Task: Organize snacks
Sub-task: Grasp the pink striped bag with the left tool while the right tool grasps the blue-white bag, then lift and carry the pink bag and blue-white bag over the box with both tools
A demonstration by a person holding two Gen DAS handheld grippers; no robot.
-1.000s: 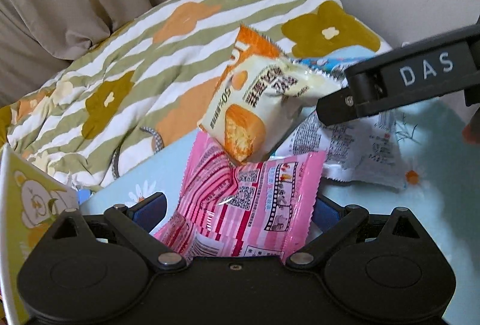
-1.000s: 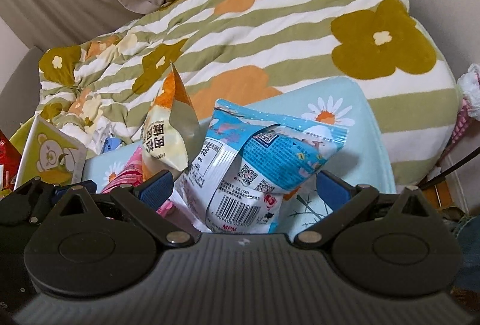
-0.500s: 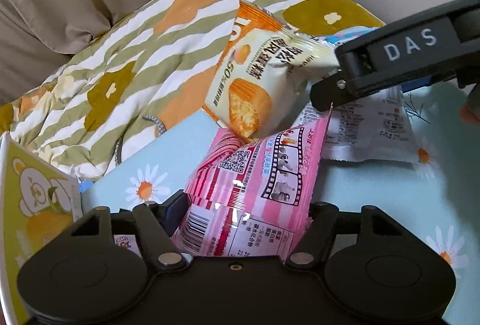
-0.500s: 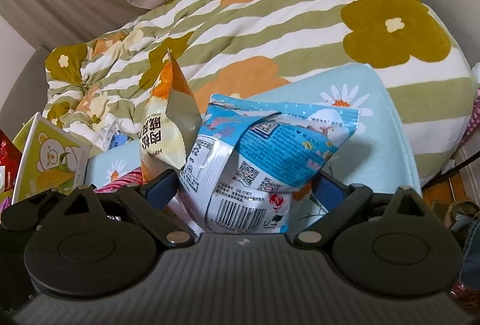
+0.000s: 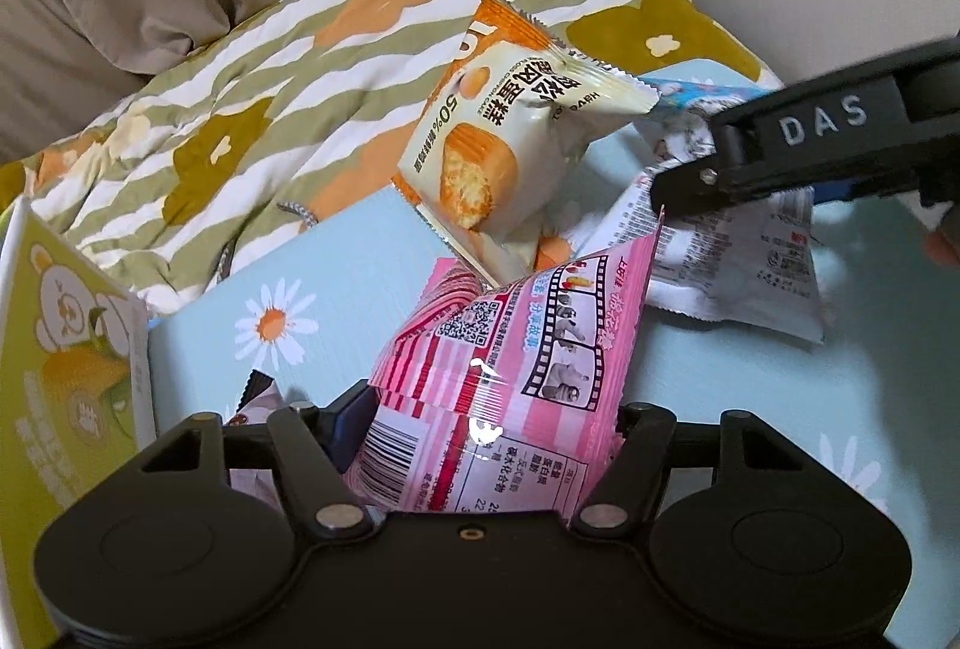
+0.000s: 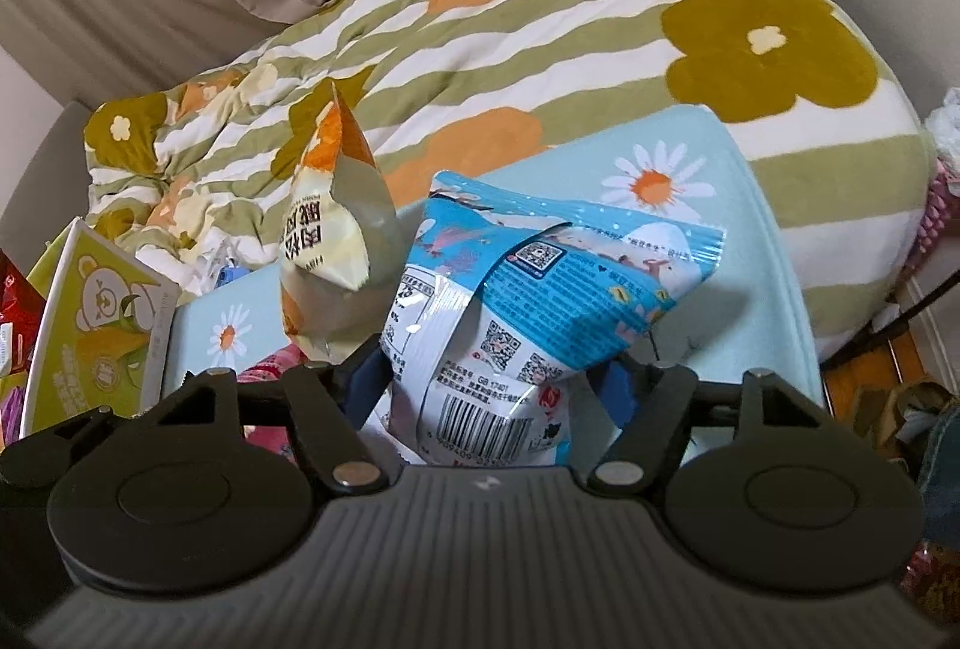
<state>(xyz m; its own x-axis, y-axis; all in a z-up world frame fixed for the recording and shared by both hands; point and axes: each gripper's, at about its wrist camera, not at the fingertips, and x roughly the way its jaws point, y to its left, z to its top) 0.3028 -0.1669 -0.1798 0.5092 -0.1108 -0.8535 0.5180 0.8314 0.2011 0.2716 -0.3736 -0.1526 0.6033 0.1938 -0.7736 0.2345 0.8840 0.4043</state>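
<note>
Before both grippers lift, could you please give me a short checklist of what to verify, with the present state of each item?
1. Pink snack packet sits between the left gripper fingers: ok, pads press its crumpled sides.
2. Blue and white snack packet sits in the right gripper: ok, though the jaws are closing and the hold may not be settled.
3. Orange cake packet is free of both packets: not ok, it leans on them and may topple.
4. Right gripper's finger is clear of the pink packet: cannot tell, its tip is near the packet's corner.
5. Green bear box stands out of the way: ok.
</note>
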